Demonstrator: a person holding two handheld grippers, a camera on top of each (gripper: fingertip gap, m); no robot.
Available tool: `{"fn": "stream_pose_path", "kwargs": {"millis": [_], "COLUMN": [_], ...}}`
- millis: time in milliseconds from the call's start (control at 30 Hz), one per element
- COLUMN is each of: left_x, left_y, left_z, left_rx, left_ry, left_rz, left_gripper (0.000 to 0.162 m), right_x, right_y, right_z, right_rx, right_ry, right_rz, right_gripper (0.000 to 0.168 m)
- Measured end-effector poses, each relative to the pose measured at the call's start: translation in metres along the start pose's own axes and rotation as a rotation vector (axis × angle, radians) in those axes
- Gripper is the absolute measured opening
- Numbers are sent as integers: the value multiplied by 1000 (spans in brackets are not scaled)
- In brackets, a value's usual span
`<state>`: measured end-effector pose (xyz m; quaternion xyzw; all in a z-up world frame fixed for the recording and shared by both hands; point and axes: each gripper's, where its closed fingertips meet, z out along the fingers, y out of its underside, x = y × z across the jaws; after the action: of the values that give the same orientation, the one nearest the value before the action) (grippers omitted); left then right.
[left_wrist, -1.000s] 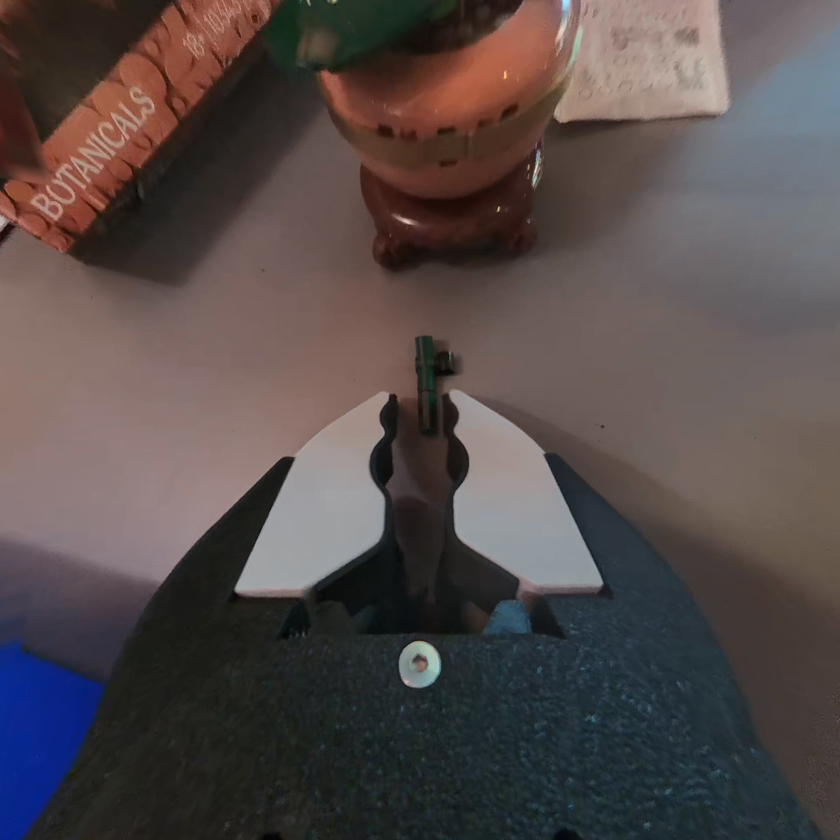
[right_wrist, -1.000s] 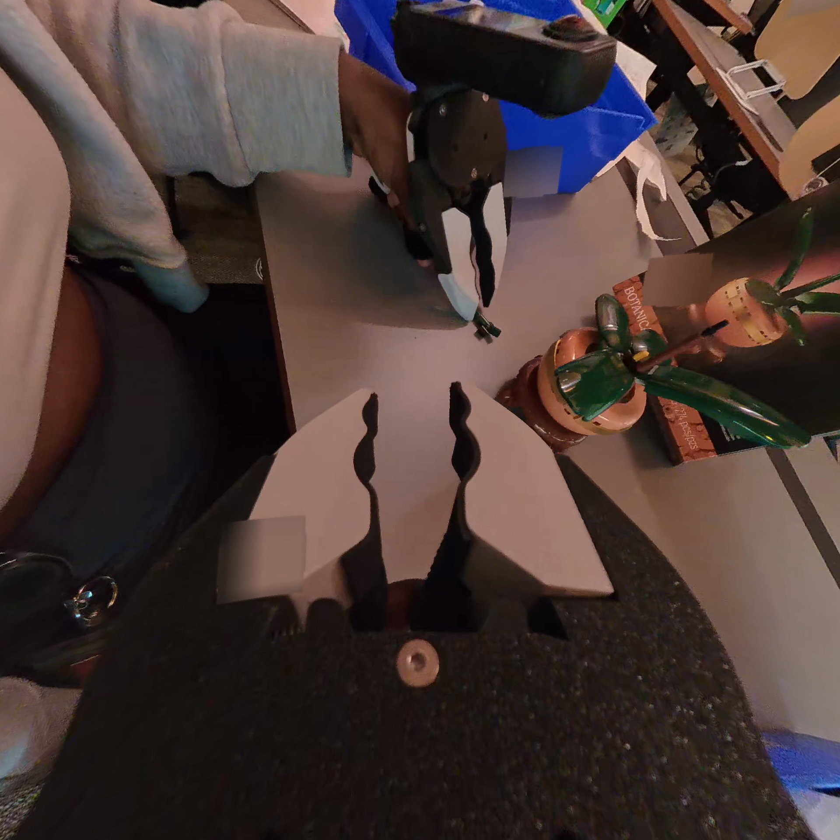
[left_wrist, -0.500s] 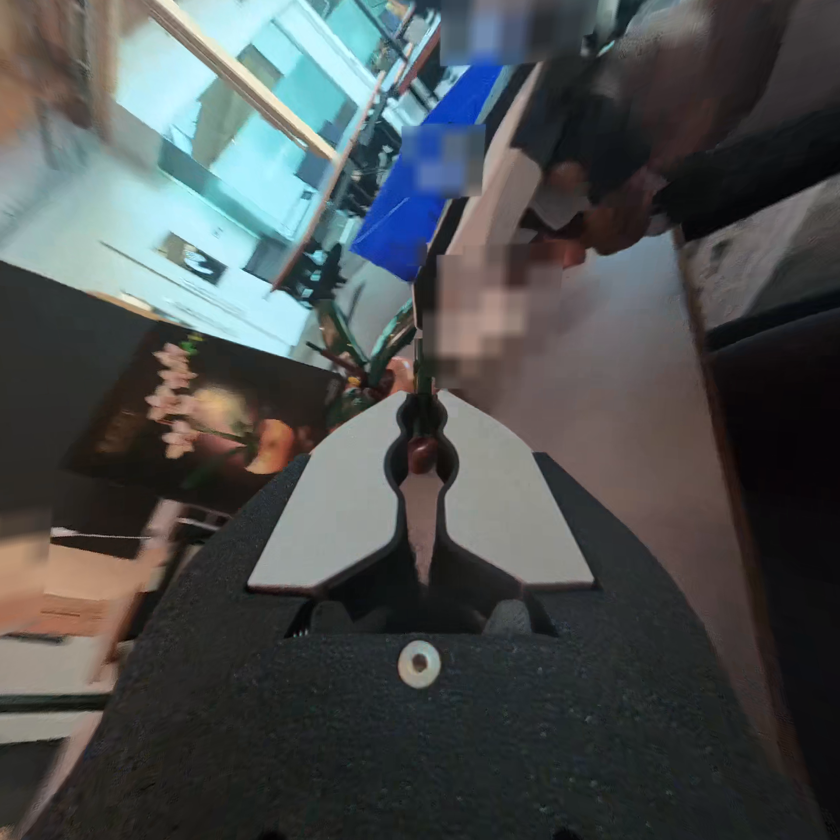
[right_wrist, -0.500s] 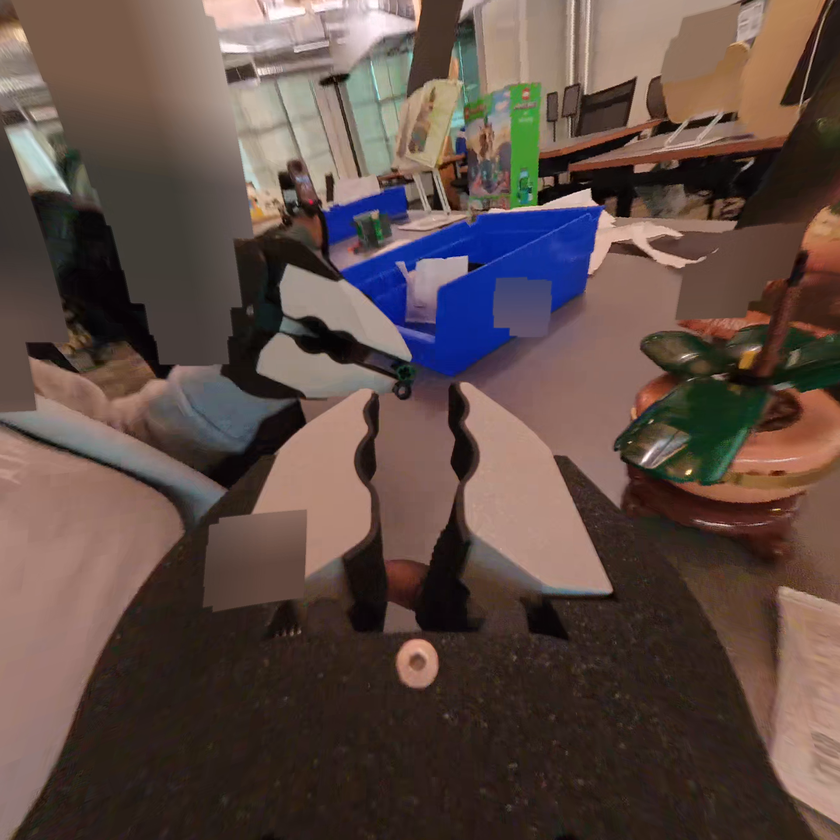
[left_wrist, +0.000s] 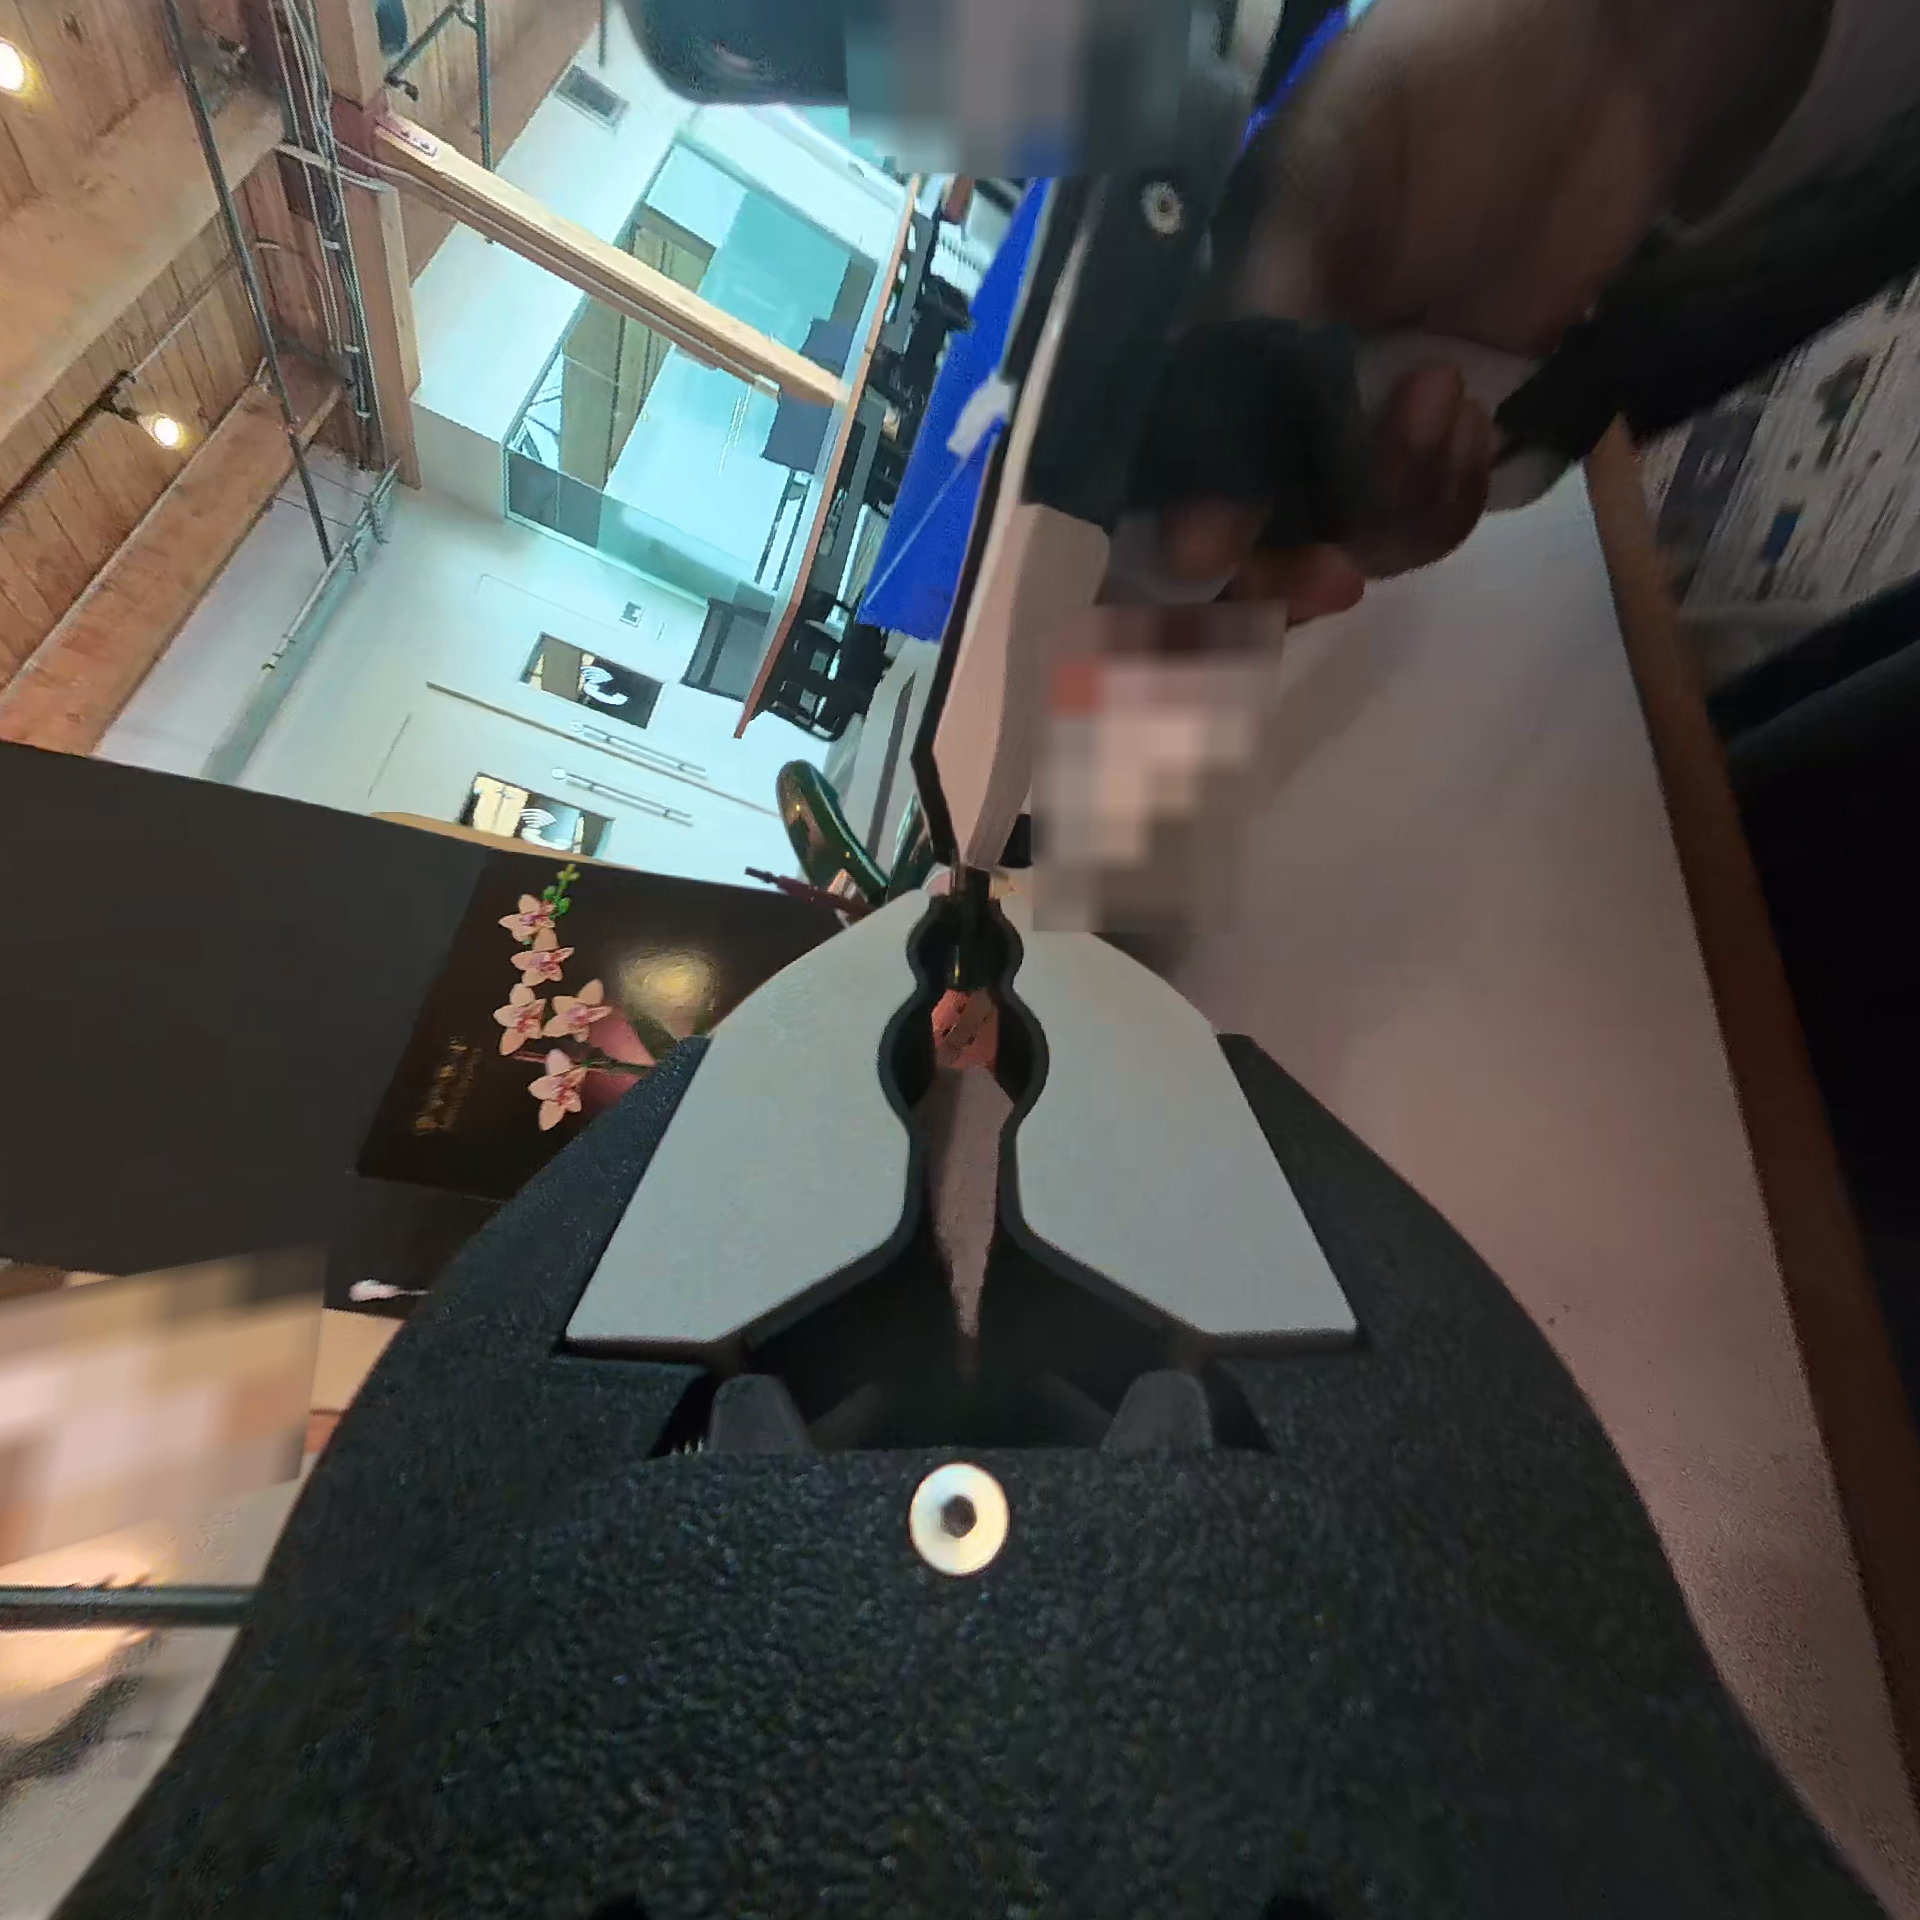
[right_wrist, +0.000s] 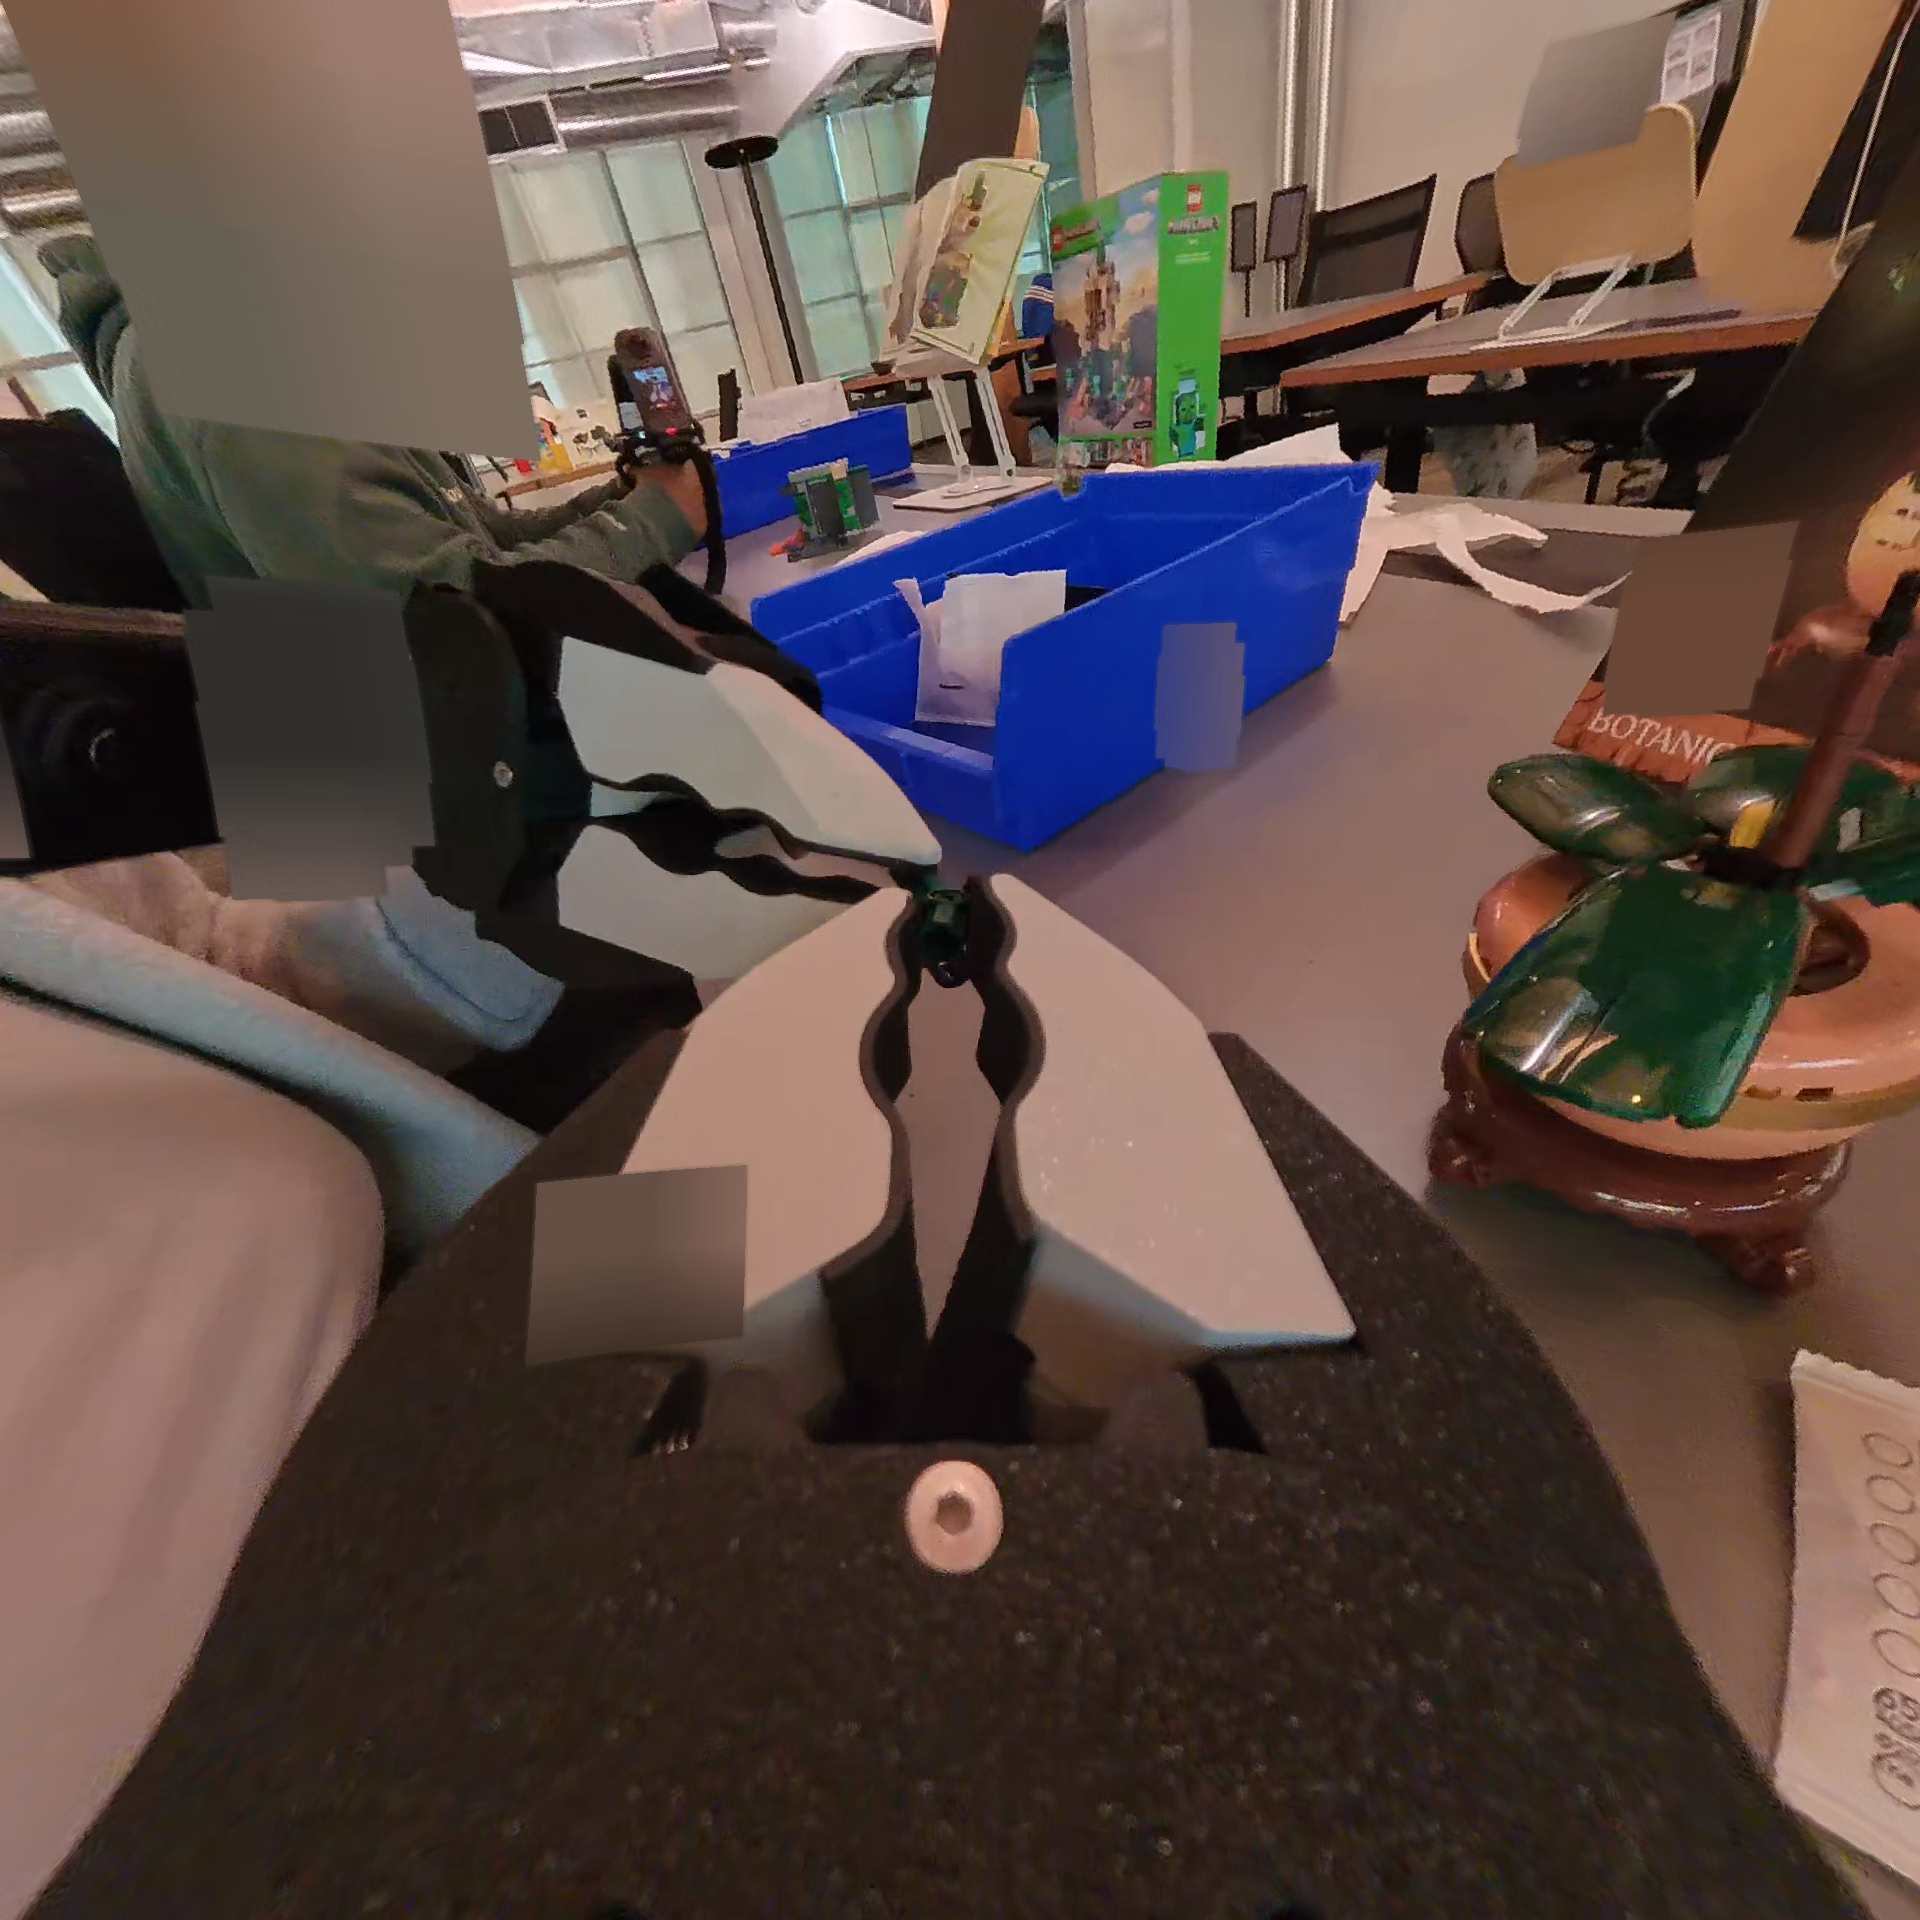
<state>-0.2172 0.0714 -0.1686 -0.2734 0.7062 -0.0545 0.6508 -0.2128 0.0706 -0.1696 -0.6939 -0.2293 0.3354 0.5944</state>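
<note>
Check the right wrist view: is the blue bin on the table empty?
No, the blue bin holds a white paper packet standing against its inner divider, on the grey table.

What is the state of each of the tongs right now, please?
Left tongs: shut on the small green piece.
Right tongs: closed around the same green piece at their tips.

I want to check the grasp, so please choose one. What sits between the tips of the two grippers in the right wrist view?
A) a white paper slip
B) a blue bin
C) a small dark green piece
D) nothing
C: the small dark green piece sits at the right gripper tips, where the left gripper tips also meet it.
</note>
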Motion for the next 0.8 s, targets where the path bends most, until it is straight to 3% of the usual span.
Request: {"fn": "stream_pose_path", "kwargs": {"millis": [333, 400, 433, 467, 533, 700, 800], "left_x": [-8, -27, -33, -38, -46, -29, -28], "left_y": [-12, 43, 66, 68, 51, -4, -9], "left_z": [-1, -11, -24, -36, -41, -9, -5], "left_rx": [133, -107, -128, -48, 60, 257, 308], "left_ry": [78, -34, -46, -42, -44, 48, 86], "left_rz": [-183, -130, -211, -357, -482, -610, -730], "left_gripper": [5, 5, 5, 5, 6, 6, 6], "right_x": [-4, 17, 28, 35, 35, 16, 10], "right_y": [-13, -37, -48, -46, -37, -34, -9], "right_z": [-12, -40, -61, -72, -68, -48, -39], "right_rx": [-60, 44, 84, 58, -1, 3, -94], "right_ry": [15, 128, 160, 178, 168, 75, 0], "right_rz": [-150, -162, -142, -140, -181, -188, -133], "right_gripper": [8, 7, 7, 7, 8, 8, 8]}}
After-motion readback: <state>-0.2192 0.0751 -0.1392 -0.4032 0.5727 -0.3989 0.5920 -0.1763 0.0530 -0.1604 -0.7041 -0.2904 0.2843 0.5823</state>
